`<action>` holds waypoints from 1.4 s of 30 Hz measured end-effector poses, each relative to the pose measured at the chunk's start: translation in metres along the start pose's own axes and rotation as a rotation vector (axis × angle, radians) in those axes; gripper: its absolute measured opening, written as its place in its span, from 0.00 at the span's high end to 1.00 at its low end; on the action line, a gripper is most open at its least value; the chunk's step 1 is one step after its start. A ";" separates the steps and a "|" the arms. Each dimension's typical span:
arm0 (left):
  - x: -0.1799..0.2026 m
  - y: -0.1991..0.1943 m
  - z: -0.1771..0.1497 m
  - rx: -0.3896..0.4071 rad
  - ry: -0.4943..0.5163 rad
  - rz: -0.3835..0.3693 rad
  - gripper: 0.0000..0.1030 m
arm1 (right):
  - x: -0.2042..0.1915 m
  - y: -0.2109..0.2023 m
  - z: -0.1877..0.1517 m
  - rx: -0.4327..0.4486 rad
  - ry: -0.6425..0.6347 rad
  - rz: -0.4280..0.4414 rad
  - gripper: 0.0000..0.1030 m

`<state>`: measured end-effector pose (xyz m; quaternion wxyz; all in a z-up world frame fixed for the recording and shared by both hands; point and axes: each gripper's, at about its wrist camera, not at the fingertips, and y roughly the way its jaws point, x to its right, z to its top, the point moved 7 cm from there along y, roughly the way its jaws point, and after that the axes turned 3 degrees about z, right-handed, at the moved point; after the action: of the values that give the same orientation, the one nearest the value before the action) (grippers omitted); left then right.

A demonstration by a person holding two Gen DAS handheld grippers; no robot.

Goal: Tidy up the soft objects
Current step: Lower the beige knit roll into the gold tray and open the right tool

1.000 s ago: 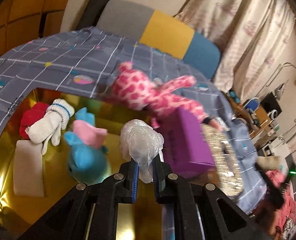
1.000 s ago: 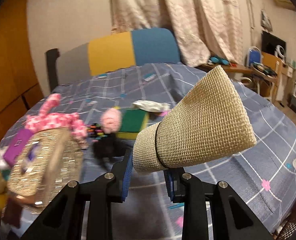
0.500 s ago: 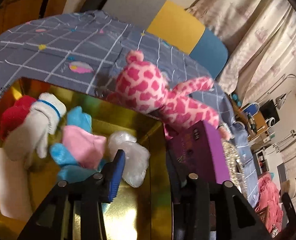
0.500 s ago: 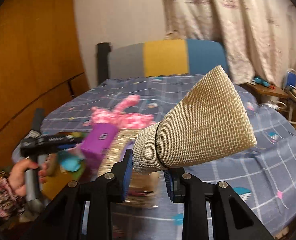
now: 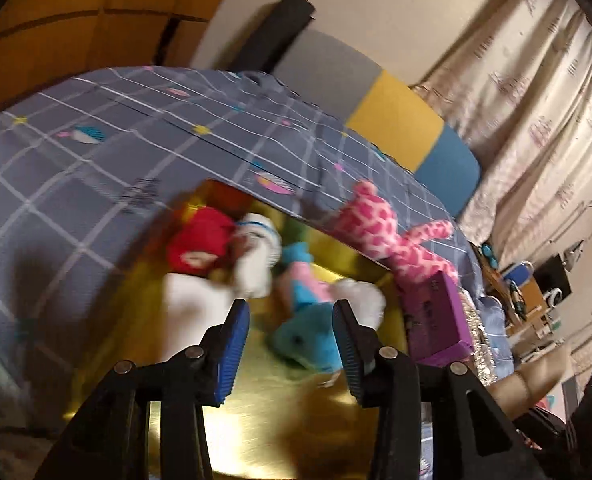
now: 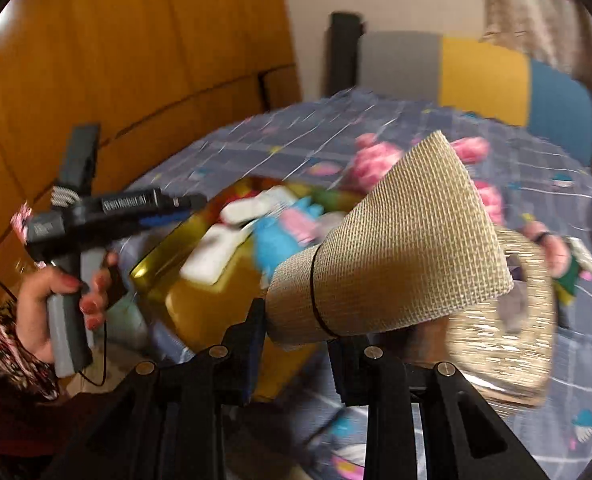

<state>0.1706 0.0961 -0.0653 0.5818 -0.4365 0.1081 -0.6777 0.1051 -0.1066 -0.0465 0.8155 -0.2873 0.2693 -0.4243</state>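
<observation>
Woven beige mesh roll (image 6: pixel 392 248) sits clamped in the right gripper (image 6: pixel 296 344), just above the gold tray (image 5: pixel 280 420) — left gripper (image 5: pixel 292 344) gapes empty over that tray, where a blue plush (image 5: pixel 308 340) and white glove (image 5: pixel 256 264) lie.

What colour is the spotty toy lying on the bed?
Pink with white patches; clearest in the left wrist view.

- My left wrist camera looks down along its fingers, close over the gold box (image 5: pixel 308 412) on the bed.
- My right wrist camera looks from farther back, tilted down, leftward across the bed.
- Both views share the gold box and the pink plush (image 5: pixel 392 236).
</observation>
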 end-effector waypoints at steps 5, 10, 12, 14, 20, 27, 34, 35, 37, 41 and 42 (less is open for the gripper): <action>-0.025 -0.020 -0.001 0.035 -0.017 0.032 0.58 | -0.024 0.046 -0.001 -0.119 -0.016 0.095 0.71; -0.045 -0.028 -0.006 0.037 -0.056 0.044 0.58 | -0.056 0.086 -0.006 -0.286 -0.123 0.136 0.71; -0.050 -0.029 -0.007 0.032 -0.073 0.045 0.58 | -0.065 0.103 -0.009 -0.369 -0.172 0.146 0.71; -0.053 -0.031 -0.007 0.028 -0.084 0.044 0.58 | -0.073 0.120 -0.008 -0.441 -0.216 0.148 0.71; -0.058 -0.036 -0.002 0.043 -0.098 0.046 0.58 | -0.074 0.150 -0.003 -0.563 -0.194 0.167 0.69; -0.064 -0.036 -0.002 0.043 -0.130 0.042 0.58 | -0.066 0.144 0.012 -0.491 -0.091 0.195 0.54; -0.062 -0.031 -0.007 0.030 -0.136 0.032 0.58 | -0.069 0.119 0.024 -0.348 -0.109 0.123 0.54; -0.061 -0.031 -0.008 0.029 -0.136 0.031 0.58 | -0.068 0.117 0.023 -0.333 -0.098 0.121 0.54; -0.061 -0.031 -0.009 0.026 -0.136 0.027 0.58 | -0.068 0.115 0.022 -0.311 -0.066 0.125 0.54; -0.055 -0.030 -0.011 0.017 -0.130 0.010 0.58 | -0.067 0.107 0.020 -0.263 -0.016 0.108 0.54; -0.054 -0.030 -0.012 0.014 -0.128 0.003 0.58 | -0.065 0.104 0.020 -0.250 0.001 0.102 0.54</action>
<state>0.1380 0.1479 -0.0782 0.5916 -0.4747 0.0665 -0.6482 0.1426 0.0027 -0.0923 0.7939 -0.3722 0.3346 -0.3454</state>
